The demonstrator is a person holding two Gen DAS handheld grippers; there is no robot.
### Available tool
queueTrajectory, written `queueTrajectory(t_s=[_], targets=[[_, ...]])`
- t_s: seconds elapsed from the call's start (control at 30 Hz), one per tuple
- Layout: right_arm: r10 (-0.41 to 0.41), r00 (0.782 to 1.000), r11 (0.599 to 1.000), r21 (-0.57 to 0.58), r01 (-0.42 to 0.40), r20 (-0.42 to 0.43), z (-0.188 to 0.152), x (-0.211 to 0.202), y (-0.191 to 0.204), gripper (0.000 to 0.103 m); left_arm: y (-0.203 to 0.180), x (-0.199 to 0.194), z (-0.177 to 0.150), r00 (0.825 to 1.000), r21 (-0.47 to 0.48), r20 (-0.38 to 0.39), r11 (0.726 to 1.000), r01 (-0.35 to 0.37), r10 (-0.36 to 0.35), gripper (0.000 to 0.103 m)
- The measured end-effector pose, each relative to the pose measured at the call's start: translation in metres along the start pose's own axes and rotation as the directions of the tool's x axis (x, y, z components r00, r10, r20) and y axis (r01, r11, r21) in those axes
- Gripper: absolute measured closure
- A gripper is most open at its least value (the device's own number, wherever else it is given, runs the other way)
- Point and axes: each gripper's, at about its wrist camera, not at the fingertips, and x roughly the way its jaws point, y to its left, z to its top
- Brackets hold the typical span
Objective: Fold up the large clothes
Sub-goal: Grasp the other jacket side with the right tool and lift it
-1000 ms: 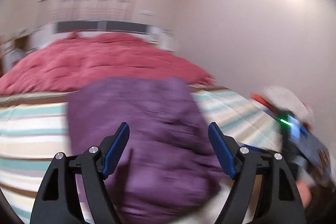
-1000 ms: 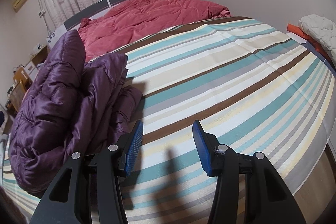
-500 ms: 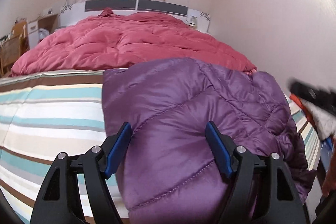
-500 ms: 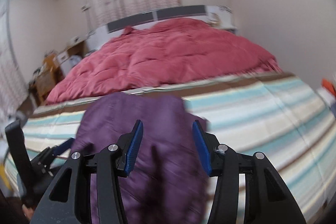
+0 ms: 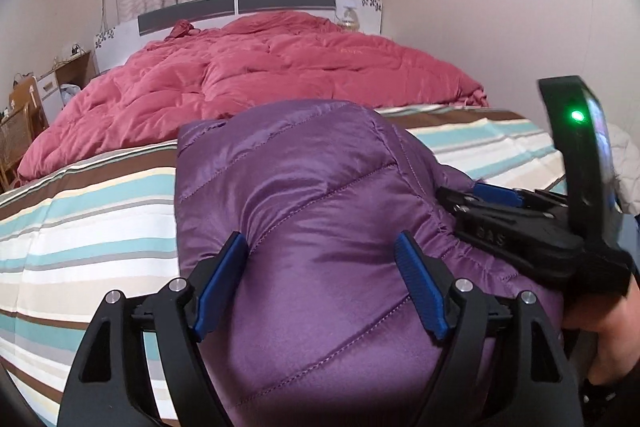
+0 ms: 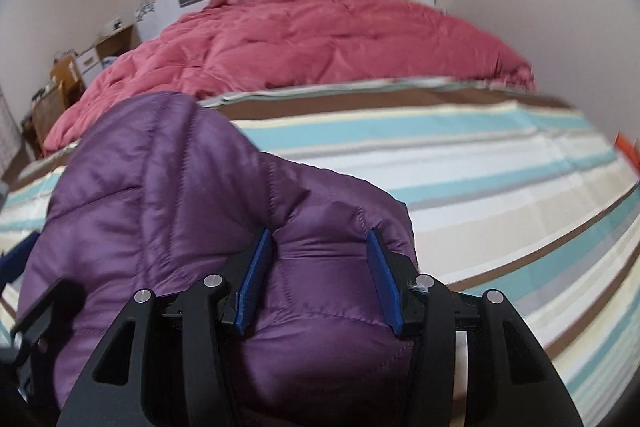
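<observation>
Purple quilted jacket (image 5: pixel 320 211), bunched in a mound on striped bed sheet (image 5: pixel 88 219), near the bed's front edge. Left claw (image 5: pixel 320 283) straddling the puffed fabric, jaws opening, blue pads (image 5: pixel 220 283) at either flank of the bulge, not pinching. Right claw (image 6: pixel 316 279) half spread astride a quilted fold (pads alongside; firm grip not confirmed). Seen beside the jacket's right side in left view. Red duvet (image 5: pixel 280 75) heaped behind, toward headboard (image 5: pixel 240 5).

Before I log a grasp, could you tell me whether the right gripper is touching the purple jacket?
Touching: in the right wrist view the purple jacket bulges between the right gripper, dented against its left pad.
</observation>
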Motion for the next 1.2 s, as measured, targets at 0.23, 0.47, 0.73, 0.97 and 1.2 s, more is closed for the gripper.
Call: queueTrajectory(t_s=[0.23,0.47,0.73,0.97,1.2], targets=[[0.019,1.000,0.999,0.033,-0.019,-0.001,-0.008,0.016,-0.005,0.054,-0.003,-0.001,0.002,1.000,-0.009,-0.029,1.000,0.009,-0.009,0.026],[-0.005,1.000,0.999,0.032,0.005,0.014,-0.009,0.012,-0.004,0.054,0.021,0.013,0.043,0.994,-0.110,-0.075,0.990,-0.085,0.077,0.026],[-0.016,1.000,0.999,0.043,0.015,0.018,-0.010,0.011,-0.003,0.054,0.031,0.090,0.057,0.960,-0.072,-0.241,0.984,-0.163,0.141,0.020],[-0.033,0.999,0.998,0.053,0.032,0.015,-0.010,0.015,-0.004,0.054,0.021,0.106,0.046,0.959,-0.014,-0.224,0.984,-0.180,0.172,0.018],[0.009,1.000,0.999,0.037,-0.010,0.020,-0.007,0.005,-0.007,0.053,0.023,0.061,0.034,0.977,-0.030,-0.173,0.990,-0.134,0.127,0.018]])
